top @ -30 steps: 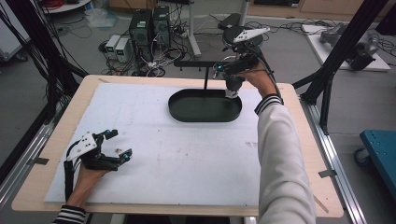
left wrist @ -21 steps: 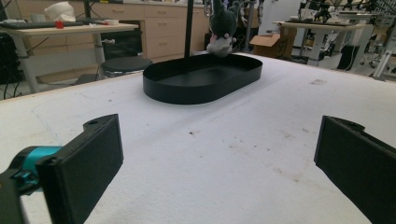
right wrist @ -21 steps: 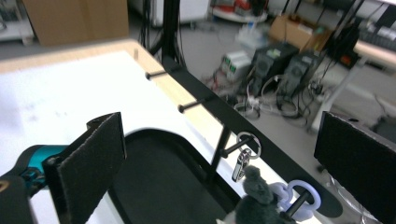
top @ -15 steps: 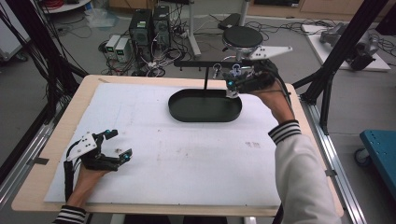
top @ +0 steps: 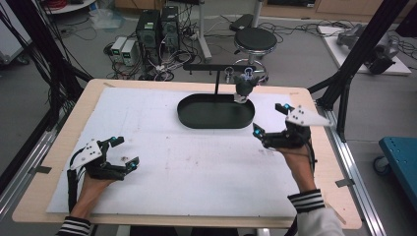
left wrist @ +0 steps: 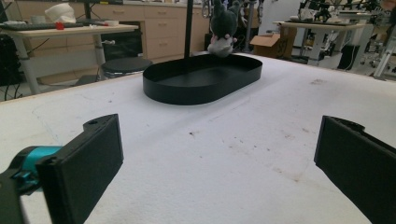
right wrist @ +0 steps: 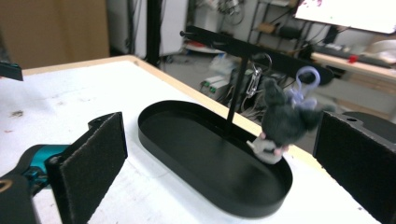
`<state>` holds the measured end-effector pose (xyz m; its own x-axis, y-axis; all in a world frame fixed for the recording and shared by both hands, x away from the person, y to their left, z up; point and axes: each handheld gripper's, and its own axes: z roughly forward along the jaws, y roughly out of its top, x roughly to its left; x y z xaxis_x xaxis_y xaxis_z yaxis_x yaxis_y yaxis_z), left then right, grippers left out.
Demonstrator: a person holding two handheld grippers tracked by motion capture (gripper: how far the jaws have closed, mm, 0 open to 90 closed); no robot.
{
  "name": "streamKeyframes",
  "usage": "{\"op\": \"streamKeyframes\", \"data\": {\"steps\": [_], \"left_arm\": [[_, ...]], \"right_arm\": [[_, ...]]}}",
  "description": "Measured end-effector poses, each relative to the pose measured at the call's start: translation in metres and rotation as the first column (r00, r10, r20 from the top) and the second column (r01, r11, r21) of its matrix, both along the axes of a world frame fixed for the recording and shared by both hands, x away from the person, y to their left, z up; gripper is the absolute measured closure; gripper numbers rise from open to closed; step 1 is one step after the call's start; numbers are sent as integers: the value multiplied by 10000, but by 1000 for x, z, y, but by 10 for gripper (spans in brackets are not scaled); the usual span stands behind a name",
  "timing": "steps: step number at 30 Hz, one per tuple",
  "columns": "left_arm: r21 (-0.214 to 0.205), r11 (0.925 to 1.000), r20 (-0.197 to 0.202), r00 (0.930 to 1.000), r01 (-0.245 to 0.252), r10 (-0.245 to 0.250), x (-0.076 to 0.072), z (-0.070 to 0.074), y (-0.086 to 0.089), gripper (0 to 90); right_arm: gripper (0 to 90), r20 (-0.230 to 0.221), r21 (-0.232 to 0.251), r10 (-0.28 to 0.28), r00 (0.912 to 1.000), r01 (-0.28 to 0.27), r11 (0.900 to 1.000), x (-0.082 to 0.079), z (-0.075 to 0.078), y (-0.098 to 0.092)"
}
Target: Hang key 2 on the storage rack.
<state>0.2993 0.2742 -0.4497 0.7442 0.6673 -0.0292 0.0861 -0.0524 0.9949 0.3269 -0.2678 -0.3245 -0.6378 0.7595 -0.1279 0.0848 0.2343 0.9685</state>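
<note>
My right gripper hovers just above the white-covered table, jaws spread wide and empty, touching nothing. Ahead of it and a little to its left hangs the small grey plush keychain toy. A pale lilac loop hooks it on the crossbar of a thin black metal stand. Its feet dangle over the near end of the shallow black oval tray beneath. In the right gripper view the toy sits between my two jaw pads but well beyond them, so I judge any return to it would be a reach forward and up. The tray's long axis runs across my reach, parallel to the crossbar.

My left gripper rests low on the table, well apart from the tray, jaws also wide and holding nothing. The right hand is clearly the nearer one to the toy.
</note>
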Motion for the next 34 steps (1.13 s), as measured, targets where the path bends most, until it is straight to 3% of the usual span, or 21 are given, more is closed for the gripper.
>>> {"op": "streamKeyframes", "data": {"steps": [2, 3, 5, 8, 12, 16, 19, 26, 27, 34], "left_arm": [[-48, 10000, -12, 10000, 23, -23, 0, 0, 0, 17], [-60, 10000, -38, 10000, 10, -11, 0, 0, 1, 17], [-82, 10000, -14, 10000, 11, -11, 0, 0, 1, 17], [-48, 10000, 47, 10000, 18, -17, -1, 0, 1, 17], [-78, 10000, 72, 10000, -22, 23, -1, 0, 0, 17], [-47, 10000, 136, 9999, -1, 2, -2, 0, 1, 17], [-38, 10000, 144, 9999, -37, 37, -2, 0, 1, 17], [-62, 10000, 125, 9999, -62, 63, -2, 0, 1, 17], [-81, 10000, 136, 9999, -54, 55, -2, 0, 1, 17], [-62, 10000, 144, 9999, -64, 65, -2, 0, 1, 17]], "right_arm": [[6, 179, 397, -198, 9996, 191, 9990, -12, -17, -2], [6, -69, 346, -184, 9998, 186, 9992, -14, -21, -3], [6, 612, 842, -558, 9966, 505, 9952, -24, -35, -3], [6, 768, 1163, -911, 9929, 818, 9898, -34, -53, -4], [6, 1106, 1379, -909, 9897, 753, 9876, -42, -75, -5], [6, 1165, 1424, -1051, 9876, 881, 9859, -46, -96, -7], [6, 862, 1520, -1245, 9885, 1104, 9822, -45, -108, -9], [5, 303, 1477, -1267, 9915, 1209, 9816, -41, -126, -11], [6, 473, 1432, -1305, 9903, 1226, 9821, -41, -126, -12], [5, 488, 1263, -1378, 9893, 1307, 9833, -43, -126, -9]]}}
